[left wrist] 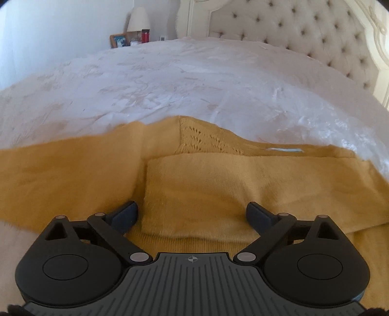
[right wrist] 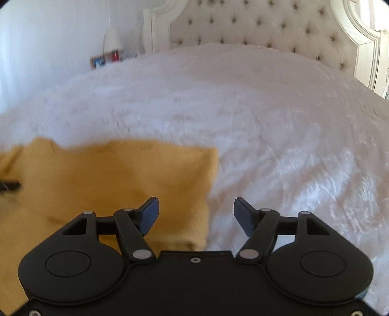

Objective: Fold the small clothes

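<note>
A mustard-yellow knitted sweater (left wrist: 206, 179) lies flat on the white bed cover (left wrist: 170, 80). One sleeve is folded across its body and the other stretches out to the left. A pale label shows at the neck. My left gripper (left wrist: 192, 215) is open, low over the hem end of the sweater, with the folded sleeve between its fingers. In the right wrist view the sweater (right wrist: 109, 179) fills the lower left. My right gripper (right wrist: 196, 216) is open and empty over the sweater's right edge. The tip of the left gripper shows at the far left edge (right wrist: 9, 186).
A tufted cream headboard (left wrist: 304, 31) stands at the far end of the bed. A bedside table with a lamp (left wrist: 138, 18), a red cup (left wrist: 145, 36) and a picture frame (left wrist: 119, 40) is at the back left. White bed cover (right wrist: 279, 121) spreads beyond and right of the sweater.
</note>
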A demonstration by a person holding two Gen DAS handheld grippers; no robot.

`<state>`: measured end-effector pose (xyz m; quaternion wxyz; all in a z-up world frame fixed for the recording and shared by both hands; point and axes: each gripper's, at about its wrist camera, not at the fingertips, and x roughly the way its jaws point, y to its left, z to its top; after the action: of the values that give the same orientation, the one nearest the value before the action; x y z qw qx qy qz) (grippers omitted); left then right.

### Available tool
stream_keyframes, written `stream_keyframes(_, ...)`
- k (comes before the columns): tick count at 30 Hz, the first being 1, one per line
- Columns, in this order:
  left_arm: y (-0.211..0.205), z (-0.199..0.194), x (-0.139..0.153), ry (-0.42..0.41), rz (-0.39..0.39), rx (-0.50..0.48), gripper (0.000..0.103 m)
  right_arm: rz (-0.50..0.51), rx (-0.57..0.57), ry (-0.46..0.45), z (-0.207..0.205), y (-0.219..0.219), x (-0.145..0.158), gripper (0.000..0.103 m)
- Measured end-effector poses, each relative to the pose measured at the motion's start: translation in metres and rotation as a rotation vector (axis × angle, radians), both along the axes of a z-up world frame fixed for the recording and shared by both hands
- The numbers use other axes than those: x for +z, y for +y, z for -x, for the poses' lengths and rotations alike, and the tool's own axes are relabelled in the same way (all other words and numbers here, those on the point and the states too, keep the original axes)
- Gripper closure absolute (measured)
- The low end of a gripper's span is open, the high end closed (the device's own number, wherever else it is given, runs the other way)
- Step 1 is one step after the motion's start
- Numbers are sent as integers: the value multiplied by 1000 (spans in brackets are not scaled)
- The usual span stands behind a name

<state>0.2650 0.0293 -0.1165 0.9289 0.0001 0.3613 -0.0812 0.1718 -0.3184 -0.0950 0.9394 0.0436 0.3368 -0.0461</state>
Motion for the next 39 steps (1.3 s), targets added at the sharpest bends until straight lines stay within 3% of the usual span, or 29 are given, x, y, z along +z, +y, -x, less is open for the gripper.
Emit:
stream_keyframes(2,5,9,2,11,10,-8,6,7,-41,52,4,-10,-13,32)
stream_keyframes(5,11,25,2,30,8,-24,6,-54,-78,40,16,-27,-19,32)
stream_keyframes(12,26,60,2,28,-8,-29,6,-23,-79,-4,32,-17,3,31)
stream_keyframes(18,47,82,6,54,41,11,6,-32,27,-54,63,26,28,19)
stream_keyframes(20,58,88,8,54,71,43,6,-47,74,-50,72,44,32,11)
stream_keyframes(25,86,100,16,40,129,113,6,-110,160,-34,87,87,30,4)
stream_keyframes(31,124,101,26,-10,155,182,5,-152,194,-19,91,123,16,2)
stream_keyframes(39,174,71,35,-68,172,250,0,-142,207,-38,99,149,16,1)
